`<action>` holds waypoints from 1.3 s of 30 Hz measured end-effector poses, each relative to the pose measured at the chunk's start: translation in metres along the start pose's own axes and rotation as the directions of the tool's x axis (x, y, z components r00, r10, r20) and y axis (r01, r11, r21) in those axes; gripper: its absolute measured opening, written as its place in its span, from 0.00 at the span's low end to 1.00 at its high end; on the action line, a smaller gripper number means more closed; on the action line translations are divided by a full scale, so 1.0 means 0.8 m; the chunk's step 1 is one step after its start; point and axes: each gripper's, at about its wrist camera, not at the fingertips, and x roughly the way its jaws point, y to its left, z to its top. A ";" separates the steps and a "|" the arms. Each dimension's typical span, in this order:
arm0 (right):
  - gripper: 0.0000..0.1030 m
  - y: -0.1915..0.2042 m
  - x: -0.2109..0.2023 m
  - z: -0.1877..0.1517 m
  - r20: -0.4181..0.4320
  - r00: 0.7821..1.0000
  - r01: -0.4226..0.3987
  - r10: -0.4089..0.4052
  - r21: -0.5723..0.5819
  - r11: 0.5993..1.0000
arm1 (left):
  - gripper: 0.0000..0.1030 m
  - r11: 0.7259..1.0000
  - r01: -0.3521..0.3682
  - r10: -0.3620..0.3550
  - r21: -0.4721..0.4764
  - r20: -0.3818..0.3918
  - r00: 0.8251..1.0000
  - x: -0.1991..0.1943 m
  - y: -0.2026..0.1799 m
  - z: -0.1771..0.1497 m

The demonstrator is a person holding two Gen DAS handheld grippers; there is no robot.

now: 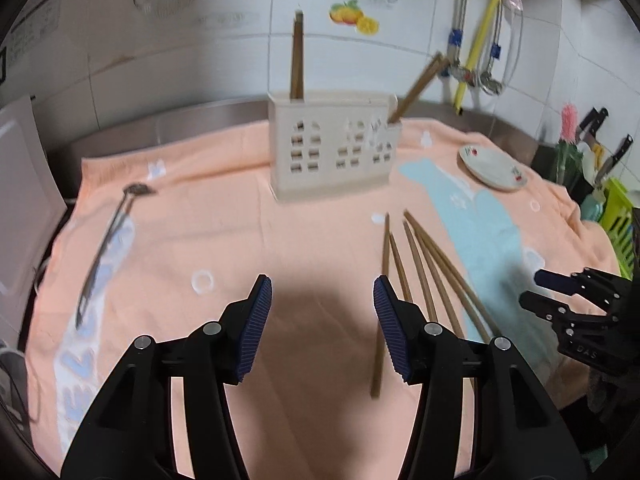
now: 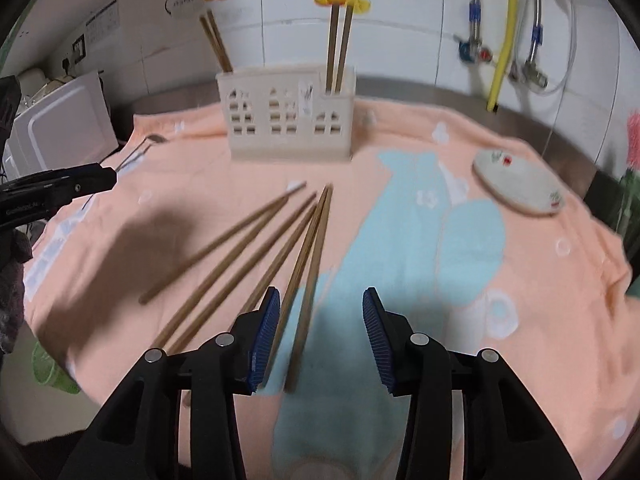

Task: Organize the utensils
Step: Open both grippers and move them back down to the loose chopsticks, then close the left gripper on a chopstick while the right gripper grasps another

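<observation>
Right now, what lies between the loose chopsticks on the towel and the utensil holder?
Only bare peach towel. The right wrist view shows the loose chopsticks fanned toward the utensil holder, their tips stopping short of it.

A towel [image 2: 540,320] is spread over the counter. At its far middle, before the tiled wall [image 2: 400,40], a utensil holder [image 2: 288,116] is stood upright; chopsticks are held in its left end [image 2: 218,46] and its right end [image 2: 338,50]. Near of the holder, loose chopsticks [image 2: 256,248] are laid on the towel, fanned out towards the near edge. A small plate [image 2: 518,184] is set to the right of the holder, and a spoon [image 1: 106,252] is laid well apart at the left. A microwave [image 2: 60,128] is placed beyond the towel's left edge.
</observation>
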 end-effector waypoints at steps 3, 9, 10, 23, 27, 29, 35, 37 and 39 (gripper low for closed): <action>0.36 0.001 0.007 -0.012 -0.021 1.000 -0.001 0.001 0.013 1.000 | 0.52 1.000 0.008 -0.008 0.009 -0.039 0.999 0.009 -0.005 -0.016; 0.29 0.000 0.022 -0.023 -0.061 0.998 -0.030 0.033 0.047 0.998 | 0.52 0.999 0.034 -0.034 -0.003 -0.099 0.995 0.027 -0.013 -0.041; 0.29 0.001 0.024 -0.024 -0.064 0.997 -0.033 0.036 0.048 0.998 | 0.52 0.999 0.035 -0.035 0.000 -0.107 0.994 0.030 -0.015 -0.045; 0.15 0.008 0.043 -0.022 -0.096 0.994 -0.056 0.060 0.051 0.997 | 0.50 0.997 0.074 -0.071 0.014 -0.160 0.984 0.049 -0.031 -0.061; 0.11 0.010 0.049 -0.023 -0.110 0.992 -0.056 0.061 0.052 0.997 | 0.45 0.996 0.088 -0.084 0.017 -0.165 0.983 0.051 -0.033 -0.061; 0.11 0.012 0.051 -0.023 -0.115 0.992 -0.054 0.059 0.048 0.997 | 0.42 0.994 0.103 -0.098 0.020 -0.175 0.980 0.053 -0.034 -0.062; 0.08 0.014 0.057 -0.025 -0.129 0.991 -0.042 0.047 0.044 0.998 | 0.32 0.991 0.130 -0.121 0.029 -0.198 0.973 0.063 -0.040 -0.065; 0.08 0.014 0.058 -0.025 -0.130 0.991 -0.040 0.046 0.042 0.998 | 0.30 0.991 0.134 -0.126 0.029 -0.203 0.971 0.068 -0.041 -0.062; 0.08 0.014 0.058 -0.024 -0.131 0.990 -0.038 0.044 0.043 0.998 | 0.28 0.990 0.138 -0.128 0.036 -0.207 0.970 0.072 -0.043 -0.060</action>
